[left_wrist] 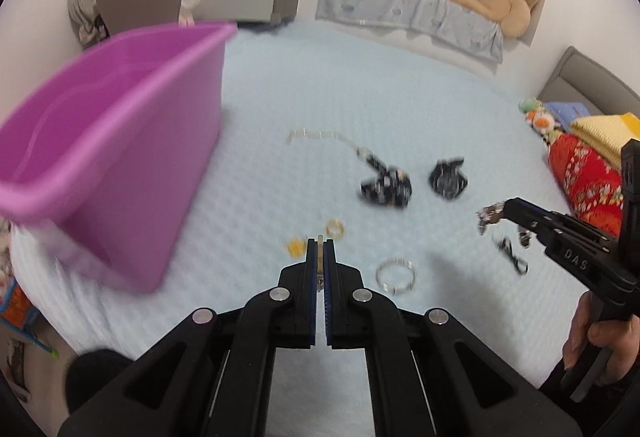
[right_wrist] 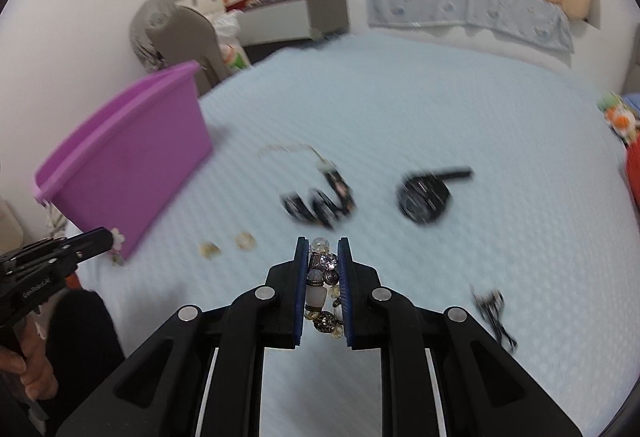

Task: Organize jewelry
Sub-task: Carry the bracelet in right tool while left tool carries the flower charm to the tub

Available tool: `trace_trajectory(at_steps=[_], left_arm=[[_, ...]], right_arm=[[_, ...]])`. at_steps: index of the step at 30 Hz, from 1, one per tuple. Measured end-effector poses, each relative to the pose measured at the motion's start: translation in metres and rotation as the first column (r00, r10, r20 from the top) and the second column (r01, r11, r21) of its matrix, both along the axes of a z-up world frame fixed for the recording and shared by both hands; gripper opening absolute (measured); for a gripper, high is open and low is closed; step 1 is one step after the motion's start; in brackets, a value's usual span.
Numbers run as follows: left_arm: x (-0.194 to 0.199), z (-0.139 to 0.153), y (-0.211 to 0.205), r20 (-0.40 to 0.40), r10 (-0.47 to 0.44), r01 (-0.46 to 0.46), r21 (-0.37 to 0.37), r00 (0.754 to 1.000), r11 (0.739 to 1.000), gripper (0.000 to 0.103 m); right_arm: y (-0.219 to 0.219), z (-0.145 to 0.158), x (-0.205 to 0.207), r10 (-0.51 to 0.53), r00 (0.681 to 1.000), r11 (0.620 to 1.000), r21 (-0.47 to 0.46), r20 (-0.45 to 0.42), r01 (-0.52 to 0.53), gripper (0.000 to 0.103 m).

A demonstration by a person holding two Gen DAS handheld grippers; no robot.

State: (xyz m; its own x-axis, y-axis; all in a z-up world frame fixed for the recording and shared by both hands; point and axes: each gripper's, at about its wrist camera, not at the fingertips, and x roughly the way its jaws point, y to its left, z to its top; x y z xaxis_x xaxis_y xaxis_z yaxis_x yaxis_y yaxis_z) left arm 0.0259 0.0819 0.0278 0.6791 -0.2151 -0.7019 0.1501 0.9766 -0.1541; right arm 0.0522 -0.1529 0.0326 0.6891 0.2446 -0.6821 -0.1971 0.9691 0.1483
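Jewelry lies scattered on the blue bed beside a purple bin. Right gripper squeezes a beaded bracelet. Left gripper pinches a small yellow piece.

One purple bin, two grippers, one silver bangle, two small gold pieces.
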Motion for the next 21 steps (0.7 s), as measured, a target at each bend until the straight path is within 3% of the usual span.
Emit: trace_trajectory(at_steps=[6, 12, 21], left_arm=[[0.017, 0.049, 0.032, 0.074, 0.034, -0.033, -0.007, 0.997, 0.999, 0.003], [0.035, 0.086, 0.079, 0.122, 0.079, -0.081, 0.007, 0.989, 0.997, 0.003], [0.066, 0.09, 0.161, 0.11, 0.215, -0.222, 0.056, 0.97, 0.973, 0.003]], right_arm=[[0.049, 0.048, 0.03, 0.1, 0.992, 0.993, 0.054, 0.074, -0.104, 0.014], [0.119, 0.093, 0.066, 0.232, 0.963, 0.966, 0.082, 0.135, -0.244, 0.014], [0.23, 0.116, 0.126, 0.404, 0.907, 0.904, 0.096, 0.119, -0.416, 0.014]])
